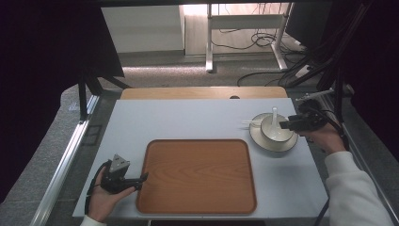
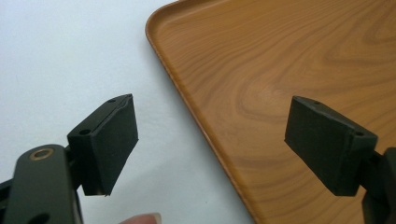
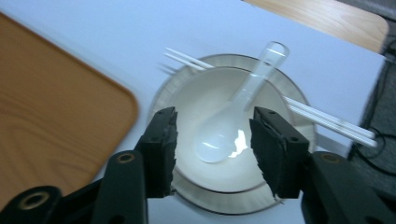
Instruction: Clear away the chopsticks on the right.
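At 2 o'clock of the tray [image 1: 196, 176], right gripper [image 3: 212, 140] hung unclenched over bowl [image 3: 196, 102], spoon [image 3: 233, 121], chopsticks [image 3: 327, 119]; left gripper [image 2: 210, 144] spread wide across tray edge.

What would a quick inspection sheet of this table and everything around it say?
Surface: pale table top, wooden strip along the far edge.
Job's things: wooden tray, nothing on it; white bowl on a plate, white spoon inside, white chopsticks across the plate.
Clutter: nothing seen.
Grippers: left gripper open, straddling the tray's edge; right gripper open over the bowl.
Cables: tangle on the floor.
Surroundings: white desk legs, dark curtains.
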Demonstrator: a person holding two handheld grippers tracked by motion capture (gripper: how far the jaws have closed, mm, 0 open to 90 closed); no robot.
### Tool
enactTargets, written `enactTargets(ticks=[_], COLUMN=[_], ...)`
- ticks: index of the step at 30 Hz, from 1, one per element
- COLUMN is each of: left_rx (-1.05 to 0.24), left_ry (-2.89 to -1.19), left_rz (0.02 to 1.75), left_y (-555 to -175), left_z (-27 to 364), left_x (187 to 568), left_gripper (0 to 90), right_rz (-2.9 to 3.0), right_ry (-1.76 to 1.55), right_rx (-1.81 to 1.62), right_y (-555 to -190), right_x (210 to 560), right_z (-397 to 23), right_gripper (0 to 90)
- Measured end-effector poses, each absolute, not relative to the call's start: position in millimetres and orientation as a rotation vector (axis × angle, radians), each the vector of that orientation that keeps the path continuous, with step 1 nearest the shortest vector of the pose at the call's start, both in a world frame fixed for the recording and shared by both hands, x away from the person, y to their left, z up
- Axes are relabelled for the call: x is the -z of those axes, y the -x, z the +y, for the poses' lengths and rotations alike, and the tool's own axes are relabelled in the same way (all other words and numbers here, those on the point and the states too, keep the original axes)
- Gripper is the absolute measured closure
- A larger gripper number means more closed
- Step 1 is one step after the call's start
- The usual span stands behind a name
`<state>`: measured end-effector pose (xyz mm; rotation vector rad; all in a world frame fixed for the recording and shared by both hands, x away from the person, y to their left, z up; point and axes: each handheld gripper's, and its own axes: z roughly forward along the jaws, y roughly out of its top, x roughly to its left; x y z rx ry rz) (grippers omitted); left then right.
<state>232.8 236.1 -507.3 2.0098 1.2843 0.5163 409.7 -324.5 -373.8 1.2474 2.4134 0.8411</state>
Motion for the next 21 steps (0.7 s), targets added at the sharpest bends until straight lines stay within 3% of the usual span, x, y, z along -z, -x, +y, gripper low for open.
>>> enactTargets(ticks=[7,16,21], left_rx=[-0.513,-0.512,-0.513], left_ry=[-2.01,-2.012,-2.013], left_rz=[1.286,1.284,1.287], left_y=[-233,-233,-234], left_z=[236,237,237], left_x=[508,509,509], left_gripper=[16.8,17.1,17.3], right_rz=[2.387,2.348,2.358], right_ry=[-1.287,-1.387,-1.385], right_rx=[-0.769,-0.632,-0.611], right_y=[-431,-464,-477], right_x=[381,403,410], right_z=[-343,-361,-357], right_gripper=[63.8,88.6,89.6])
